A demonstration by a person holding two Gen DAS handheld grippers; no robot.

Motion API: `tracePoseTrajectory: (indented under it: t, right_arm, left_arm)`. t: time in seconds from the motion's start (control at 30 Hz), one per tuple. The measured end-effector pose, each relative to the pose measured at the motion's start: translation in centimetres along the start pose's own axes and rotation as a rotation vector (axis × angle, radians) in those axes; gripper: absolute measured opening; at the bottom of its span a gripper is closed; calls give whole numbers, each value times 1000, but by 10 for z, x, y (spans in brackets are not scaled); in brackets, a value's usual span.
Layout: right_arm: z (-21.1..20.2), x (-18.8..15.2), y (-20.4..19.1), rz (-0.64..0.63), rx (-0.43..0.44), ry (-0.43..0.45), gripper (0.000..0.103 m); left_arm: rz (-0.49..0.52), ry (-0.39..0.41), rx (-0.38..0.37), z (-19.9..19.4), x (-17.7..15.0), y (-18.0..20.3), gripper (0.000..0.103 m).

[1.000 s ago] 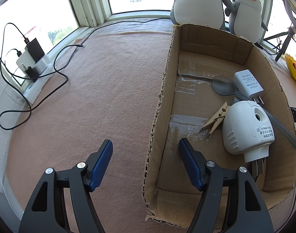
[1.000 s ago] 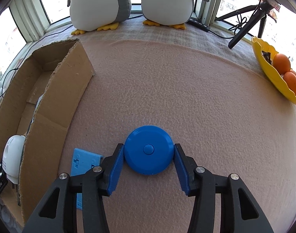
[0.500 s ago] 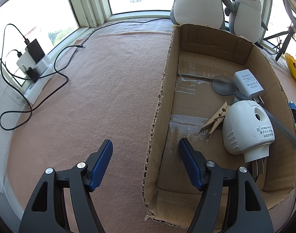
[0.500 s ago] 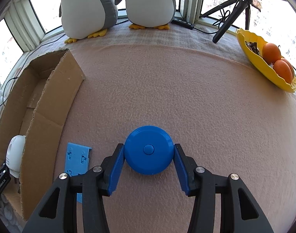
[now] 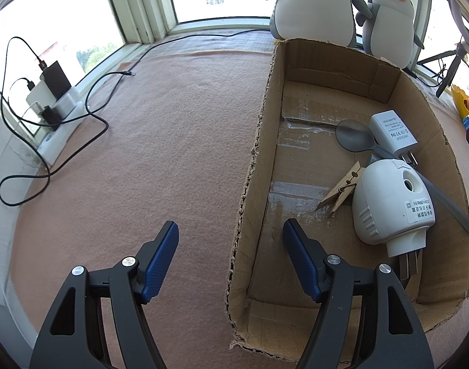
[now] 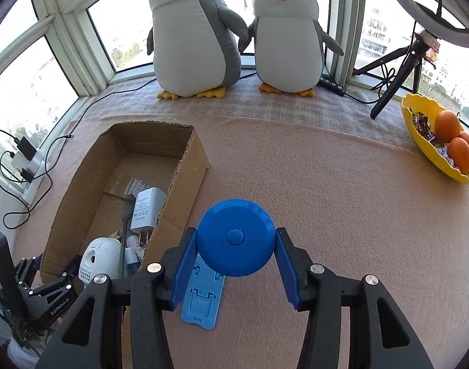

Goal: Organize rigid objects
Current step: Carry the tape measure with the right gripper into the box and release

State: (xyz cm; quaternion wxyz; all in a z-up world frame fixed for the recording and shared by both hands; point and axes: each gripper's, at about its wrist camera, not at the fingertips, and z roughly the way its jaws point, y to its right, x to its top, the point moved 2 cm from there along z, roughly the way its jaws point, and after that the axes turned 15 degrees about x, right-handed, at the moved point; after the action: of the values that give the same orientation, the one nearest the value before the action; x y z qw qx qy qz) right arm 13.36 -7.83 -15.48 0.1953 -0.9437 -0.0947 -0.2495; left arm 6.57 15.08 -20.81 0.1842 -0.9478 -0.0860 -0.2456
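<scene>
Right gripper (image 6: 236,247) had its jaws clamped on the blue round disc (image 6: 236,238), held up over the tabletop (image 6: 342,190) and a flat blue stand (image 6: 202,304). Left gripper (image 5: 231,259) was gaping with nothing in it, straddling the cardboard box (image 5: 252,166) wall.

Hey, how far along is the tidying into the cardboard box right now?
Partly done. The cardboard box already holds a white charger, a grey spoon, a clothespin and a round white plug. The right tool grips a blue round case, not boxed yet. A flat blue stand lies on the mat. The left tool is open, empty.
</scene>
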Motion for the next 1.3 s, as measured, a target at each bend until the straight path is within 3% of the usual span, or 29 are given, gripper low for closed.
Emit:
tracePoseTrajectory:
  t: [0.43,1.0,1.17,1.3]
  right_arm:
    - [29,9,-73,-126,94,-39,46]
    - [53,5,-88,-159,96,-78,47]
    - [49,6,-88,-164,94,-60,65]
    - [44,7,-87,-165,92,-54,66]
  left_arm:
    - [-1,0,0,0,0,0,71]
    - [-1,1,0,0,0,0,71]
    - [-1,1,0,0,0,0,71]
    - [-1,1,0,0,0,-1,71]
